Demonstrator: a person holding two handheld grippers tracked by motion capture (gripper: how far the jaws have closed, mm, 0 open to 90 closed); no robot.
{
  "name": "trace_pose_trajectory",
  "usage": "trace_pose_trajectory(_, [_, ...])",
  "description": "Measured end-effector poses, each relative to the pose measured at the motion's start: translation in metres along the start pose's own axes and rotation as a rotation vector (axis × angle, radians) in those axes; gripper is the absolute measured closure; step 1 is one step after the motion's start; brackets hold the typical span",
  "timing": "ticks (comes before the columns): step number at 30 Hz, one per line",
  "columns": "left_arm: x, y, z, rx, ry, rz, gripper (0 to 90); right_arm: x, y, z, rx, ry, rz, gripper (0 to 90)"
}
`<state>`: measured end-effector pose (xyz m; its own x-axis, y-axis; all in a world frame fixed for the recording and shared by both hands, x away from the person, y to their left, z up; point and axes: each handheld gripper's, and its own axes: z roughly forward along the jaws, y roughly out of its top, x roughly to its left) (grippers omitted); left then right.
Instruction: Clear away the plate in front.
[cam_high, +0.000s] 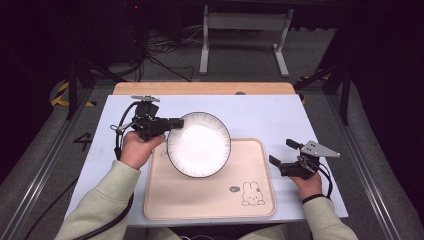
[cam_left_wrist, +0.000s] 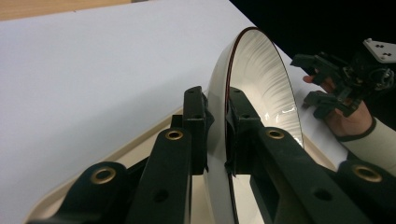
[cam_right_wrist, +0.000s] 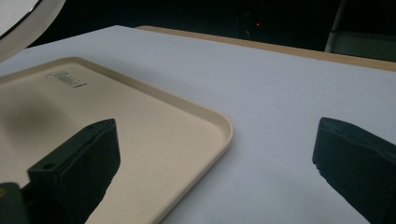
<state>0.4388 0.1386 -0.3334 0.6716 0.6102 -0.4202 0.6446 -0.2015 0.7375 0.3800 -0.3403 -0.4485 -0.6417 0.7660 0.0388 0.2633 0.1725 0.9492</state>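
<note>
A white plate with a dark rim hangs tilted over the far left part of a beige tray. My left gripper is shut on the plate's left rim. In the left gripper view its jaws clamp the plate edge-on. My right gripper stands open just right of the tray, with nothing between its fingers. In the right gripper view the gripper spans the tray's corner and the bare white tabletop, and the plate's edge shows at the top left.
The tray carries a small rabbit drawing near its front right corner. A white mat covers the table, with a wooden strip along the far edge. Beyond the table are a dark floor, cables and a metal stand.
</note>
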Motion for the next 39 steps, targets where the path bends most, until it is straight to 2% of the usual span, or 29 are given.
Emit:
trace_pose_trajectory(7, [-0.005,-0.007,0.010,0.003,-0.039,0.006,80.8,0.000,0.000,0.000,0.002,0.002,0.001,1.5])
trace_pose_trajectory(12, [-0.008,-0.013,0.018,0.021,-0.062,0.012,80.8,0.000,0.000,0.000,0.001,0.007,0.000,1.5])
trace_pose_trajectory(18, [-0.007,-0.021,0.030,0.047,-0.084,0.000,80.8,0.001,0.000,0.000,0.003,0.009,-0.001,1.5])
trace_pose_trajectory(28, [-0.009,-0.027,0.044,0.085,-0.100,0.002,80.6,0.001,0.000,0.000,0.004,0.010,0.001,1.5])
trace_pose_trajectory(39, [-0.007,-0.035,0.062,0.157,-0.114,0.000,80.5,0.001,0.000,0.001,0.008,0.013,0.003,1.5])
